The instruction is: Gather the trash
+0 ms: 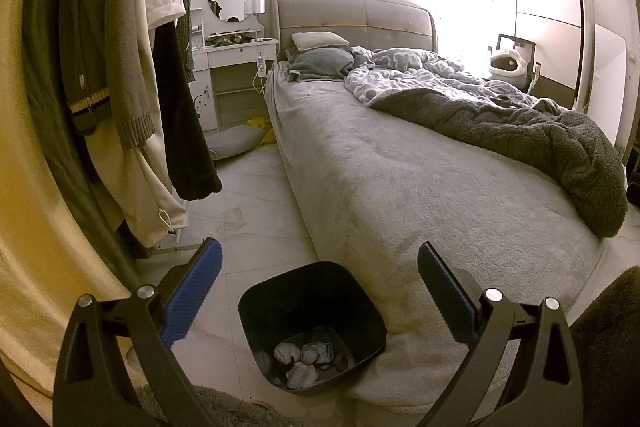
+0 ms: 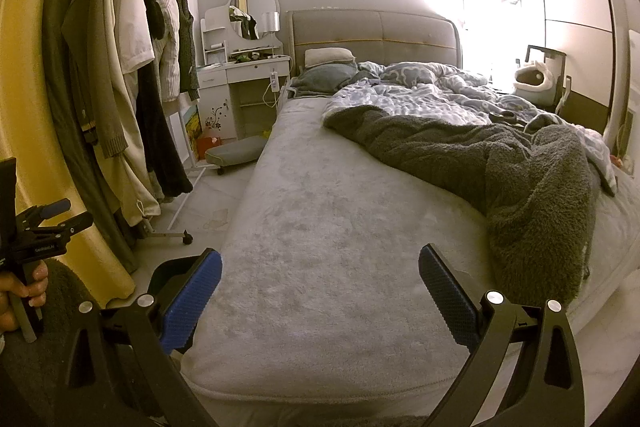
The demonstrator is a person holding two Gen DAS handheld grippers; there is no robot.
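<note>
We hold both tongs spread wide, grasping nothing: left tongs (image 1: pixel 319 259) above a black bin (image 1: pixel 312 323) of crumpled trash (image 1: pixel 304 359) beside the bed (image 1: pixel 400 187); right tongs (image 2: pixel 320 261) over the bed.

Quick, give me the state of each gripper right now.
Left gripper: open, holding nothing, above the black square plastic trash bin.
Right gripper: open, holding nothing, over the grey plush bed cover.
</note>
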